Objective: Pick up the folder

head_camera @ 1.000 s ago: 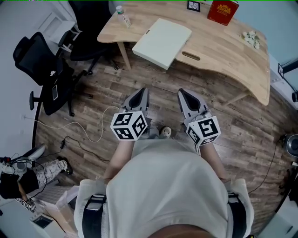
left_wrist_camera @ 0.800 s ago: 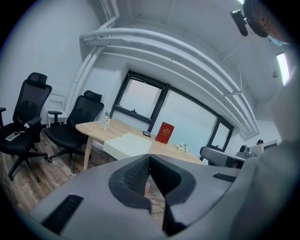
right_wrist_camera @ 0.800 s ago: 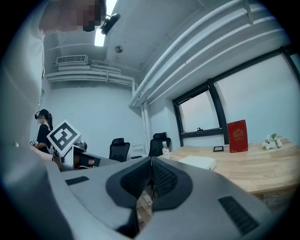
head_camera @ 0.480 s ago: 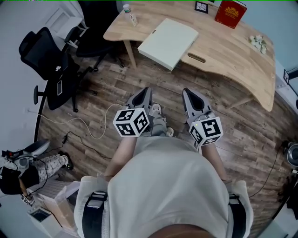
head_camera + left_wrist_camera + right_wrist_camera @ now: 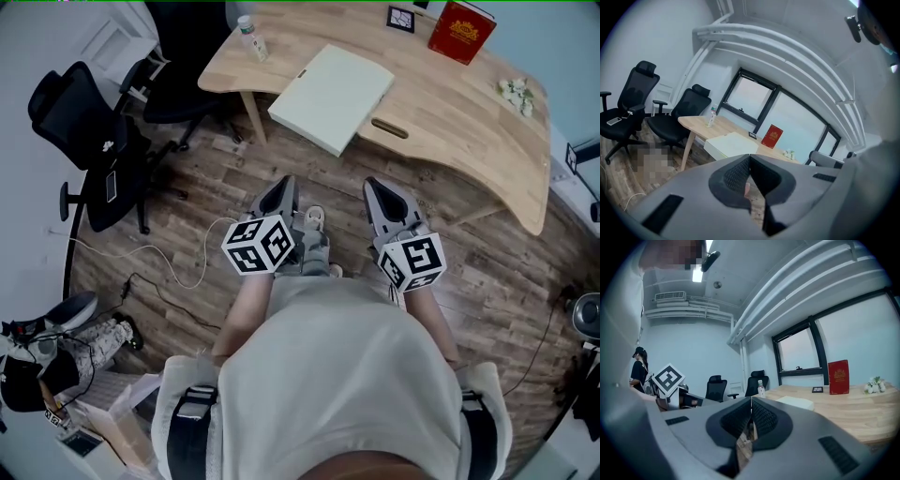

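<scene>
The folder [image 5: 331, 97] is a pale, flat rectangle lying on the wooden desk [image 5: 450, 103], one corner jutting over the near edge. It also shows in the left gripper view as the folder [image 5: 731, 143] and in the right gripper view as the folder [image 5: 794, 402]. My left gripper [image 5: 280, 192] and right gripper [image 5: 376, 188] hang side by side over the floor, well short of the desk, both pointing toward it. Both are shut with nothing between the jaws: left gripper [image 5: 750, 157], right gripper [image 5: 751, 399].
On the desk stand a water bottle [image 5: 249, 35], a red book [image 5: 460, 31], a small picture frame [image 5: 400, 19] and a little white cluster [image 5: 517, 95]. Black office chairs [image 5: 89, 141] stand at the left. Cables [image 5: 187, 272] trail over the wooden floor. A person [image 5: 638, 372] stands far left.
Both grippers have drifted a little toward the desk, and the view has shifted with the person's step. The jaws stayed shut.
</scene>
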`<state>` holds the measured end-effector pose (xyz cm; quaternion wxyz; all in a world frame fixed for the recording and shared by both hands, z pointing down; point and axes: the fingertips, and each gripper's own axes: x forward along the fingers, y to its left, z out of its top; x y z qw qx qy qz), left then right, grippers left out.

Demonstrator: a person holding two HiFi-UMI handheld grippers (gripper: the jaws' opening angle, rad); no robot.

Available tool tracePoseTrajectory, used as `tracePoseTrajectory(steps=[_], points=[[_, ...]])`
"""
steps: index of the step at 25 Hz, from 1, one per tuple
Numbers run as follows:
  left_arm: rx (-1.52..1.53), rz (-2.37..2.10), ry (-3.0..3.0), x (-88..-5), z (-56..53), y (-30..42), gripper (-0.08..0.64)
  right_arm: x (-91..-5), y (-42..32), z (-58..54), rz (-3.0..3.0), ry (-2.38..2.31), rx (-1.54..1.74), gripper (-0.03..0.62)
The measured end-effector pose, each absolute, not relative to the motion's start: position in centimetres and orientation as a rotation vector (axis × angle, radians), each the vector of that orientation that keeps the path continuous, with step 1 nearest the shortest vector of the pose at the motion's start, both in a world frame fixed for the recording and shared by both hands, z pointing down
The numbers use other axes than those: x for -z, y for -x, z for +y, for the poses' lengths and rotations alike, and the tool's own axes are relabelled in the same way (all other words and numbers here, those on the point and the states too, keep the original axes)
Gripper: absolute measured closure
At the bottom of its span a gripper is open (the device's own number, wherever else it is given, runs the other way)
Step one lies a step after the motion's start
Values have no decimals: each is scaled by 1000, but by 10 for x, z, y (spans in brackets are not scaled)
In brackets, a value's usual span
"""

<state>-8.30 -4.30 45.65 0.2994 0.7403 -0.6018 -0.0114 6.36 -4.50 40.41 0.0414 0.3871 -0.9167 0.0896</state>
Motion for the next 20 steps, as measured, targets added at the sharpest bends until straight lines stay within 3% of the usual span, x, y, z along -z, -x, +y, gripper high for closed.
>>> tracePoseTrajectory(steps=[20], points=[[-40,-1591,-1877,-497,-136,108,540,-400,-39,-143,-2811,-1124,-301,574]])
